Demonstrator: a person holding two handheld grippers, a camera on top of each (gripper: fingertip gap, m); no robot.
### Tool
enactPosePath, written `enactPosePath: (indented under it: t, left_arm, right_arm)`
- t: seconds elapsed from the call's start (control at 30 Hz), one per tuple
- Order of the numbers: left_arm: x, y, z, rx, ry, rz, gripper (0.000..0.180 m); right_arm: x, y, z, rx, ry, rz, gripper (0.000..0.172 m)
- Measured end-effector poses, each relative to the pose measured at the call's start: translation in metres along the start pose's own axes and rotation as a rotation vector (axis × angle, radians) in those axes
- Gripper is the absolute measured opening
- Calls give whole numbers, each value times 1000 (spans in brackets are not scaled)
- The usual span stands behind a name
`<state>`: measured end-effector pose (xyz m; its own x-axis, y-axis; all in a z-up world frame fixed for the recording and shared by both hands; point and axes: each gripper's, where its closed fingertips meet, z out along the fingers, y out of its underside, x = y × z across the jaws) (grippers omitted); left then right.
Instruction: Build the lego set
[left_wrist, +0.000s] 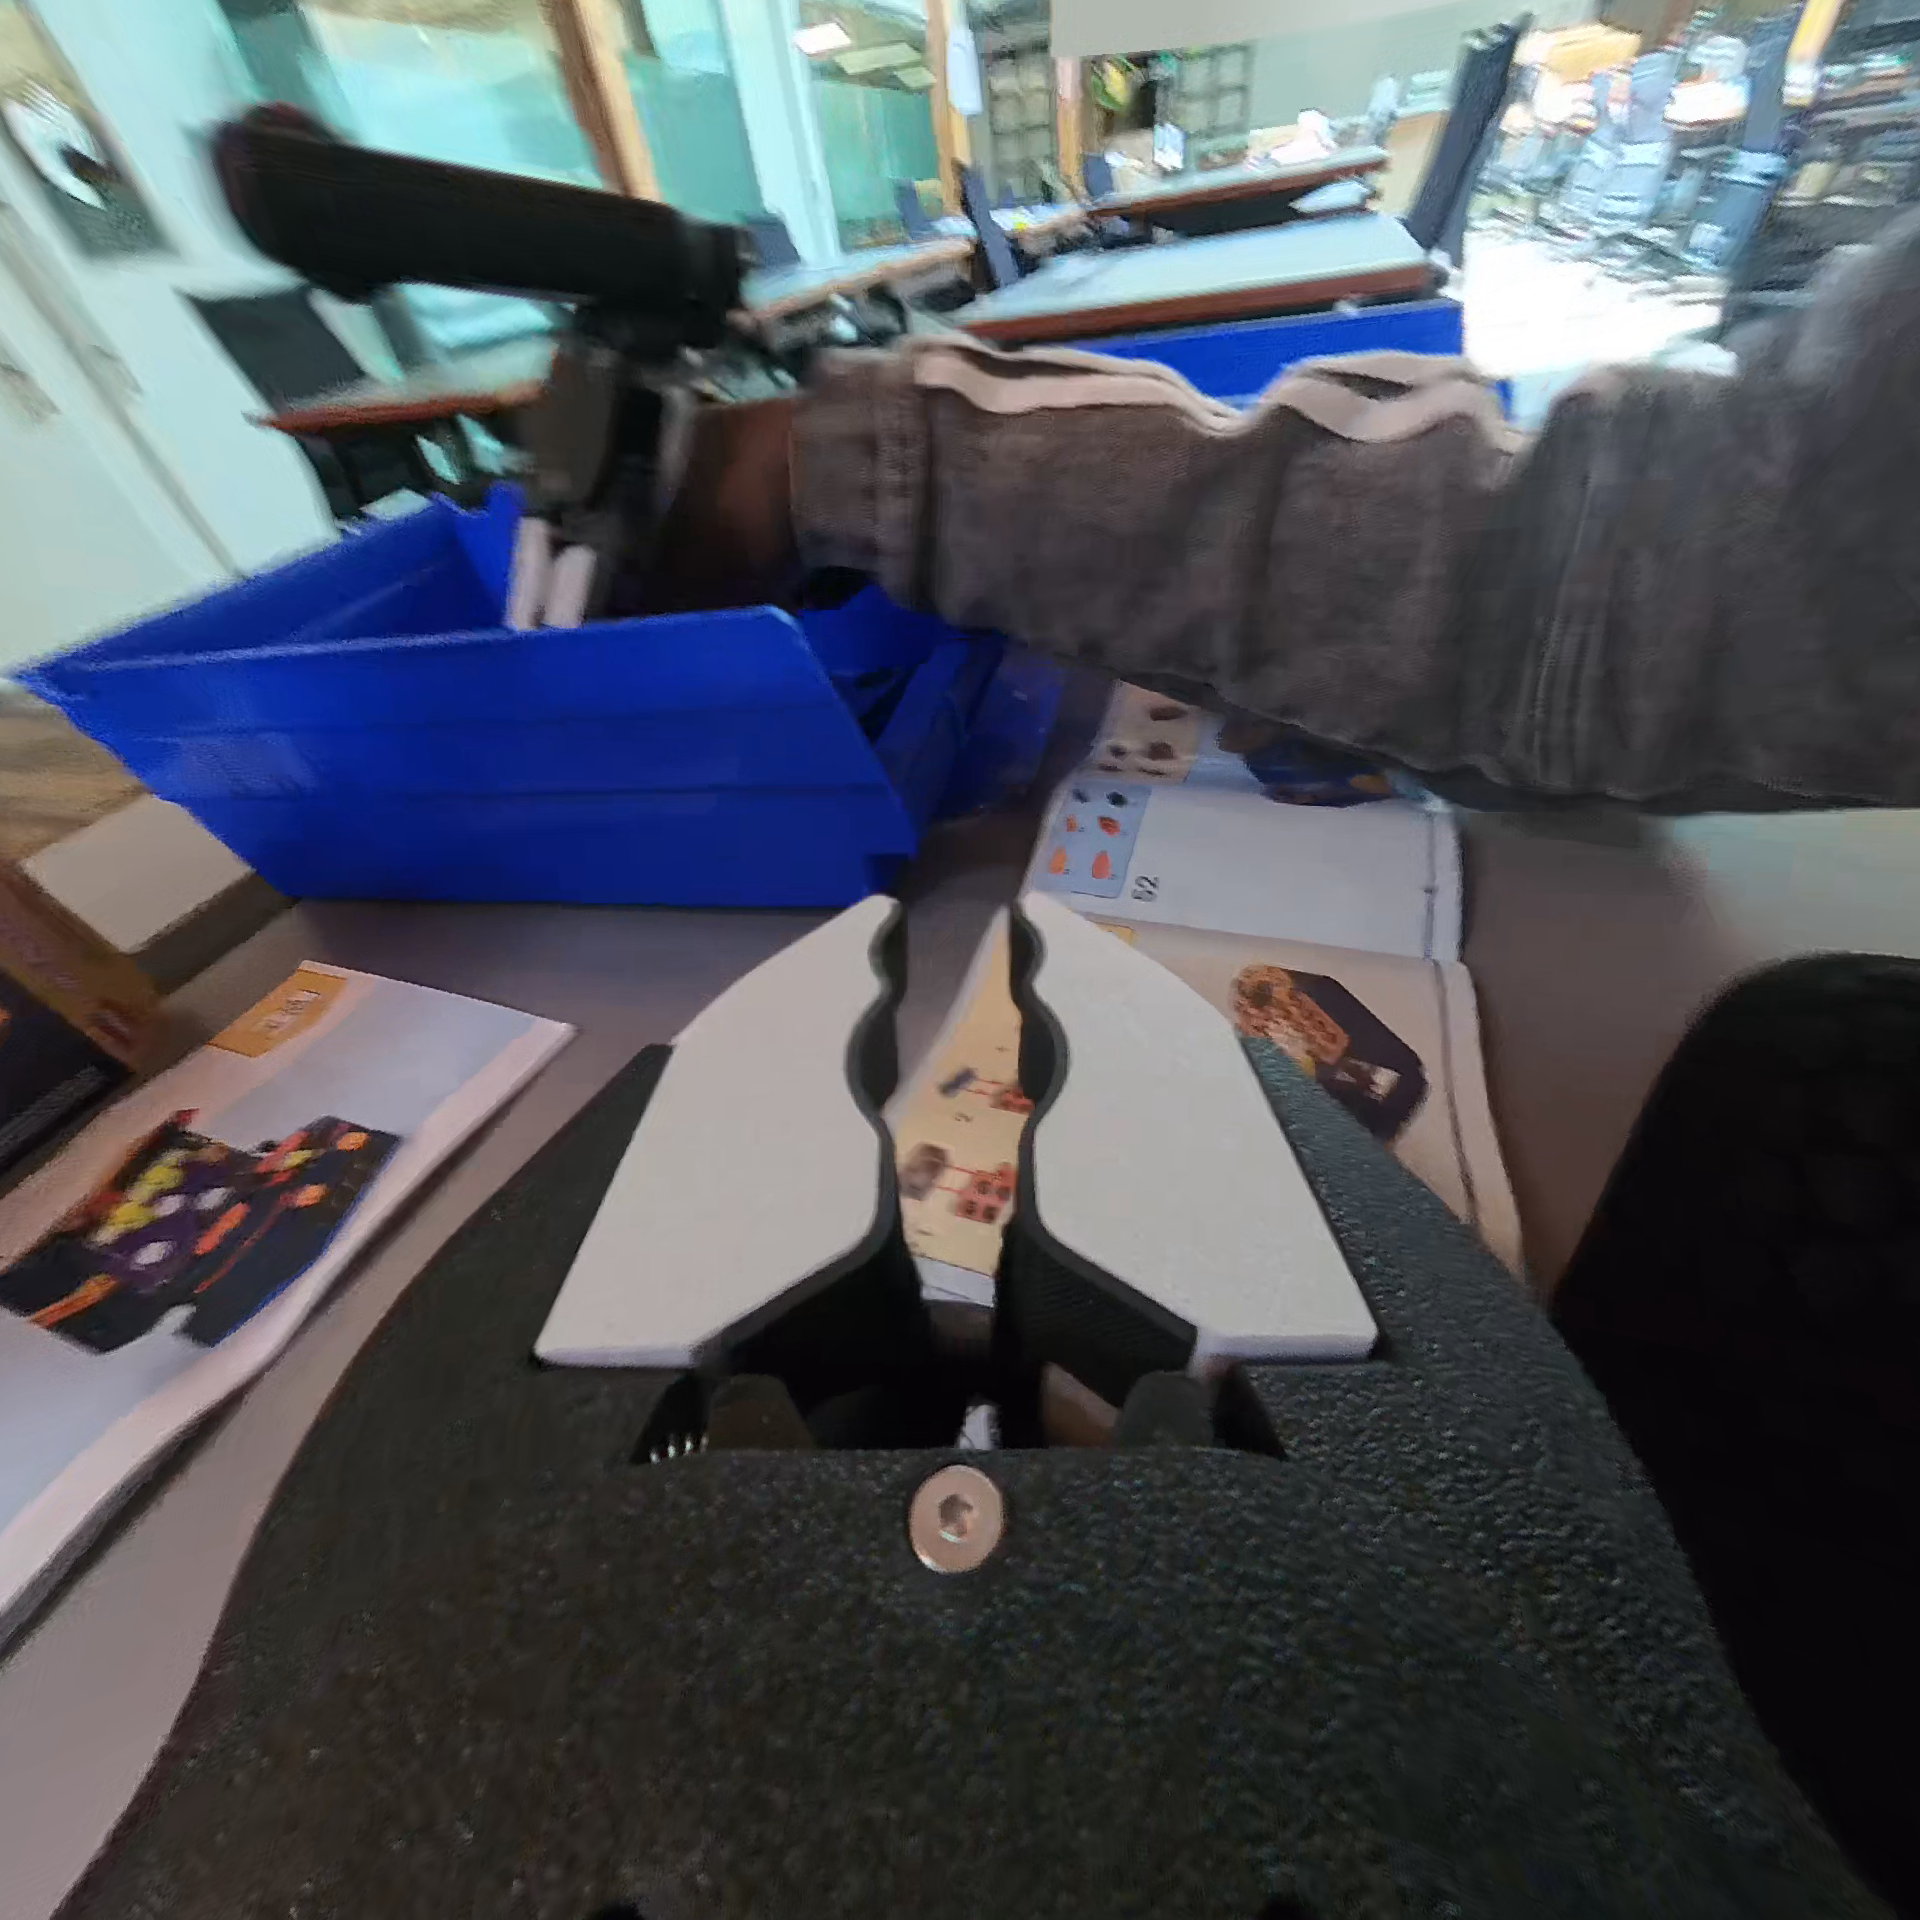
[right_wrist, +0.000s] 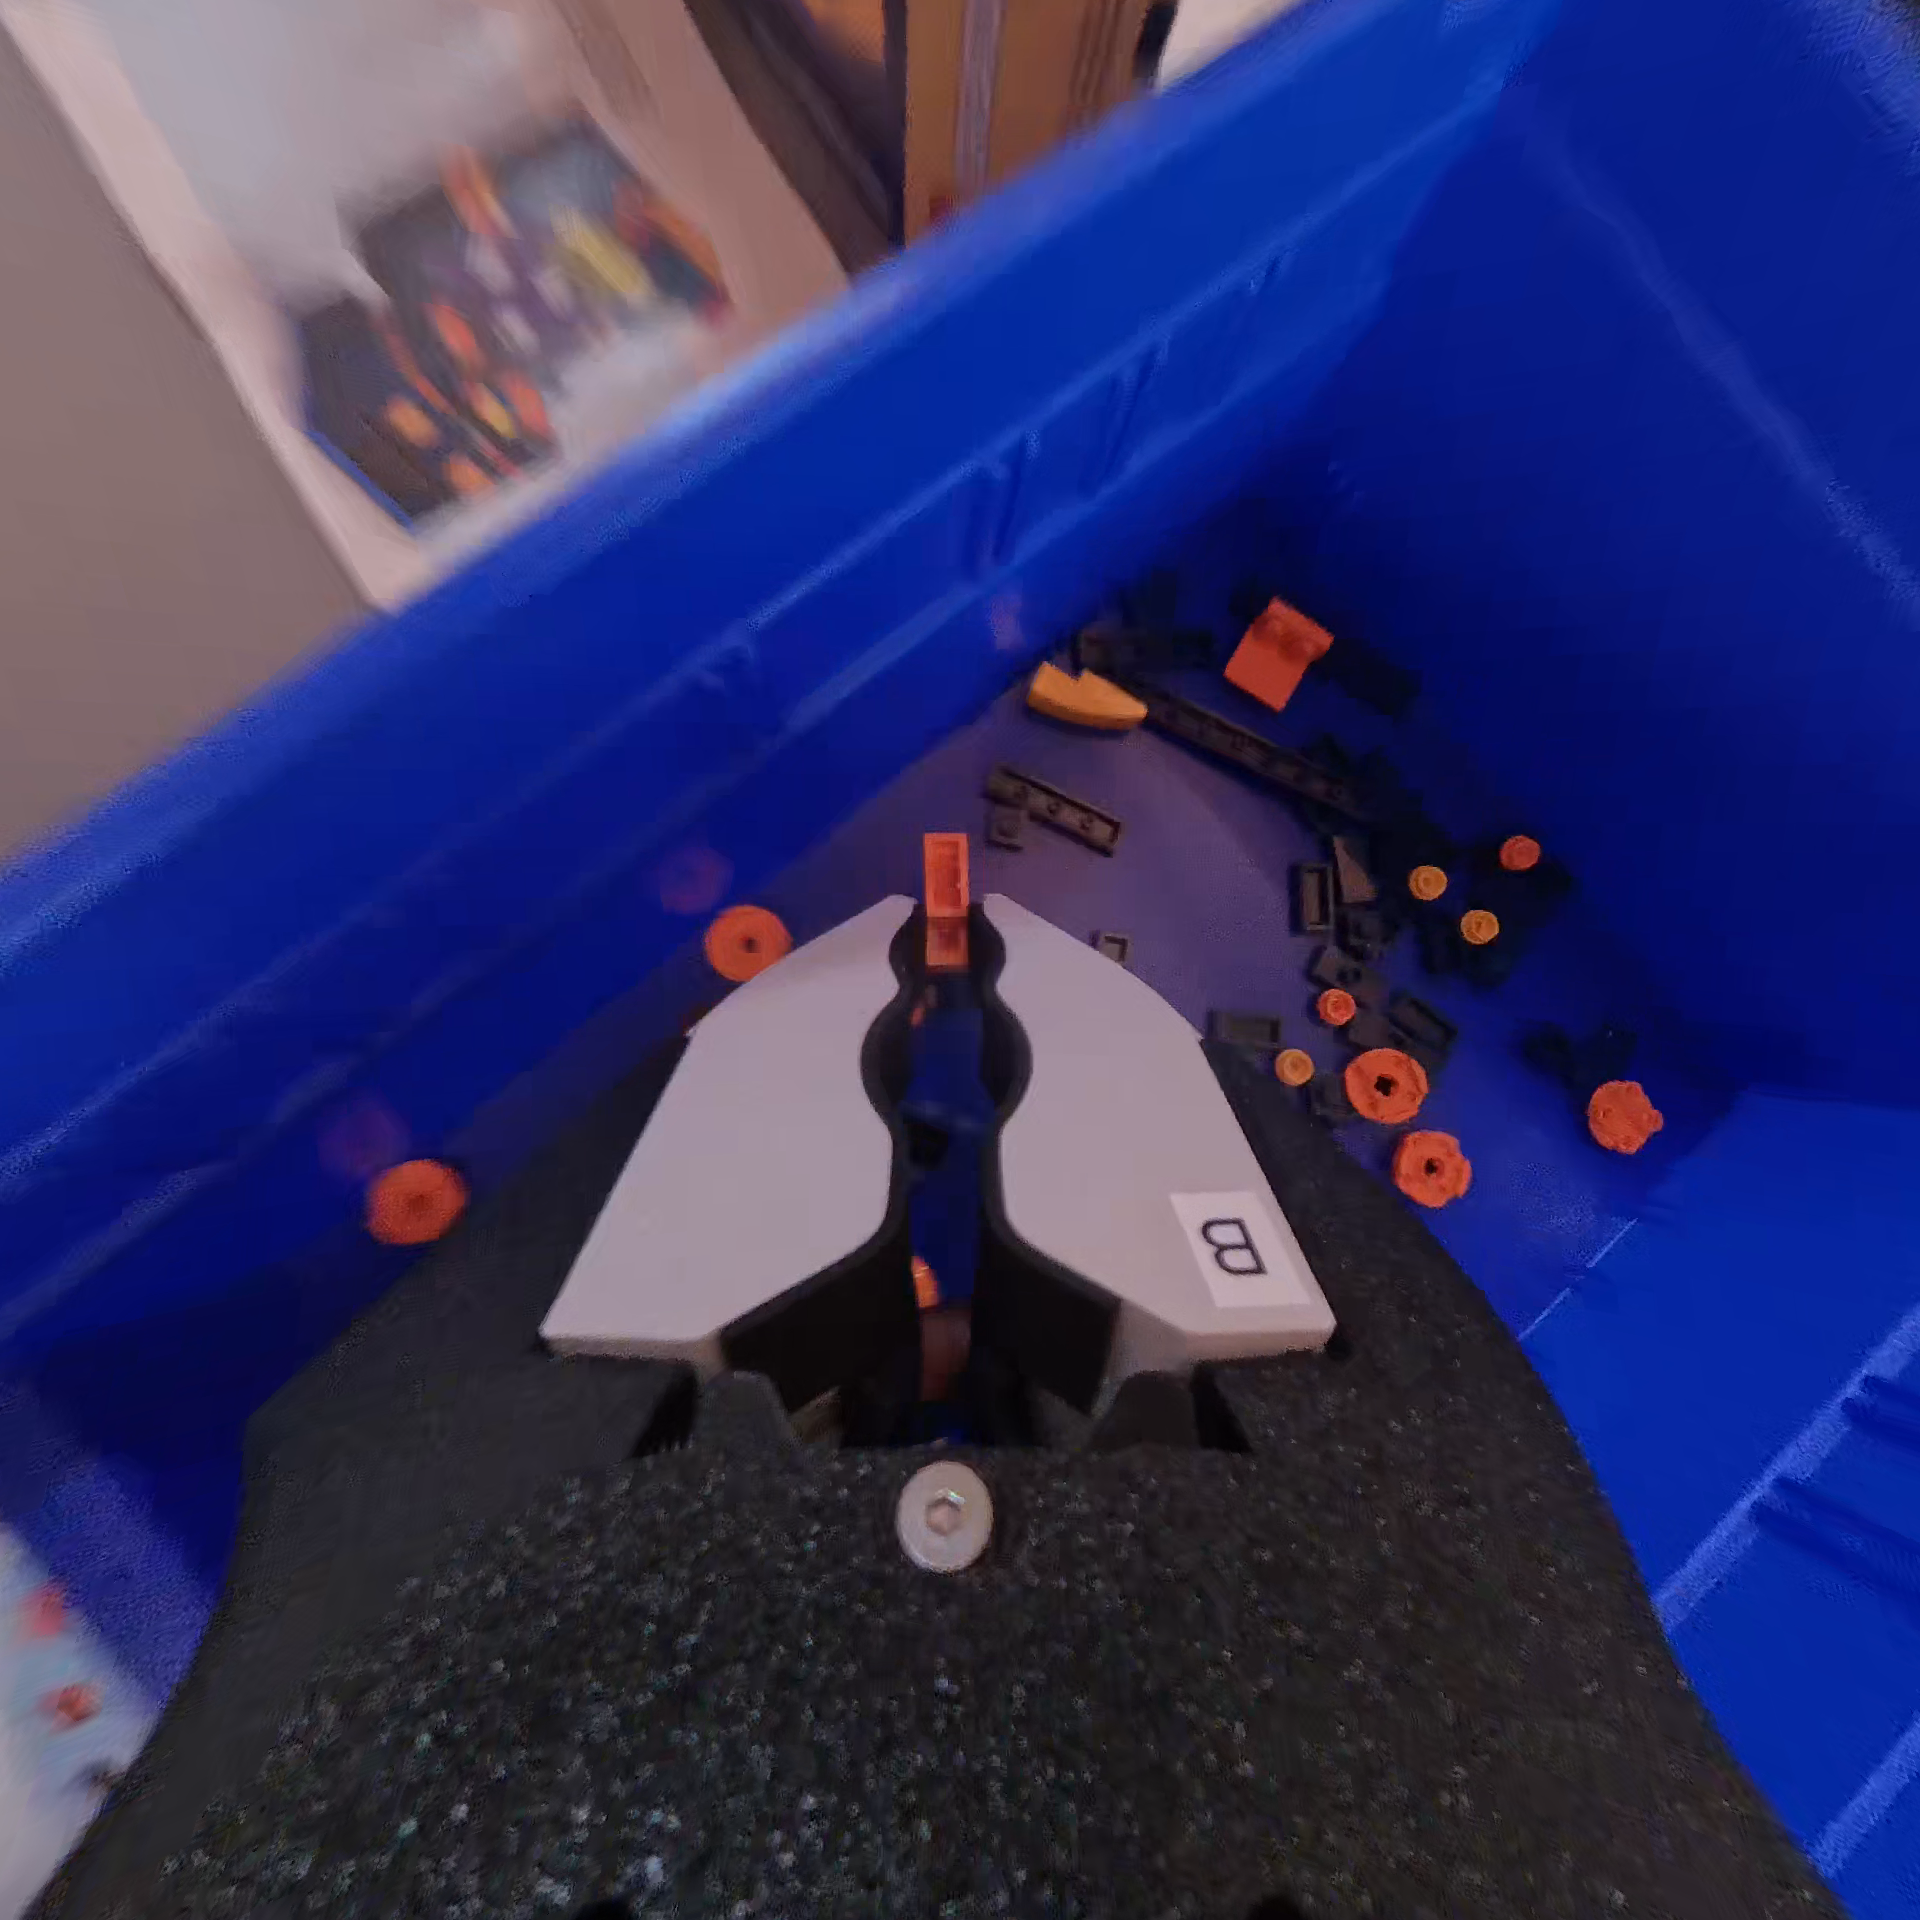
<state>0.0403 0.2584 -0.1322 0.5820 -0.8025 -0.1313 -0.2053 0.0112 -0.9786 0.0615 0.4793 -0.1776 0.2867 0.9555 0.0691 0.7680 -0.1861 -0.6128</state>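
My right gripper (right_wrist: 948, 914) is inside a blue bin (right_wrist: 727, 623), shut on a small orange brick (right_wrist: 947, 883) that sticks out past the fingertips, above the bin floor. In the left wrist view that gripper (left_wrist: 551, 582) reaches down into the blue bin (left_wrist: 468, 748) on a grey-sleeved arm (left_wrist: 1351, 540). My left gripper (left_wrist: 954, 914) is open with nothing between its pads. It hovers over the left edge of an open instruction booklet (left_wrist: 1278, 894) on the grey table.
Loose pieces lie on the bin floor: orange round pieces (right_wrist: 746, 940), black plates (right_wrist: 1055, 810), an orange slope (right_wrist: 1276, 652), a yellow wedge (right_wrist: 1086, 698). A second booklet (left_wrist: 260, 1143) lies at the left, next to a cardboard box (left_wrist: 62, 966). Desks stand behind. The gap from one gripper's tips to the other's is roughly 25 cm.
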Motion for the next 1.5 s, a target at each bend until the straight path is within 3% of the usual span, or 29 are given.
enactPosePath:
  t: [0.07, 0.17, 0.23, 0.33, 0.43, 0.53, 0.67, 0.77, 0.9, 0.97, 1.0, 1.1, 1.17, 1.3, 1.5]
  left_arm:
    - [-18, -13, -6, 79, -132, 41, 34]
    - [-44, -31, -22, 154, -312, 93, 46]
    - [-48, -41, -29, 178, -349, 166, 44]
    - [-35, -43, -26, 121, -309, 367, 39]
    - [-19, -38, -22, 37, -300, 642, 32]
    - [-3, -27, -14, -38, -252, 807, 27]
    - [-4, -17, -10, -102, -258, 827, 26]
    - [-4, -17, -10, -105, -264, 841, 8]
    - [2, -15, -9, -108, -231, 816, 4]
    - [2, -16, -9, -92, -190, 663, 4]
    - [4, -19, -9, -63, -143, 494, 4]
    - [4, -41, -17, 97, 87, -253, 4]
    - [-6, -50, -26, 191, 210, -645, 3]
    - [-6, -46, -28, 192, 320, -878, 3]
    - [-6, -49, -32, 213, 401, -1019, 3]
  right_arm:
    - [-18, -23, -34, 190, -104, 84, 7]
    - [-90, -64, -100, 470, -489, 91, 7]
    - [-144, -59, -119, 394, -673, -37, 7]
    - [-194, -33, -107, 125, -761, -217, 7]
    - [-212, -25, -93, 0, -821, -223, 7]
    - [-216, -24, -89, -18, -865, -195, 7]
    - [-220, -18, -91, -36, -904, -202, 7]
    - [-225, -16, -91, -53, -928, -207, 7]
    - [-227, -15, -89, -61, -945, -207, 7]
    - [-225, -19, -89, -30, -927, -230, 10]
    - [-223, -25, -90, 27, -896, -279, 17]
    - [-222, -50, -106, 275, -790, -456, 32]
    - [-228, -58, -116, 386, -718, -591, 33]
    - [-230, -57, -109, 376, -543, -786, 24]
    - [-234, -55, -102, 323, -487, -857, 9]
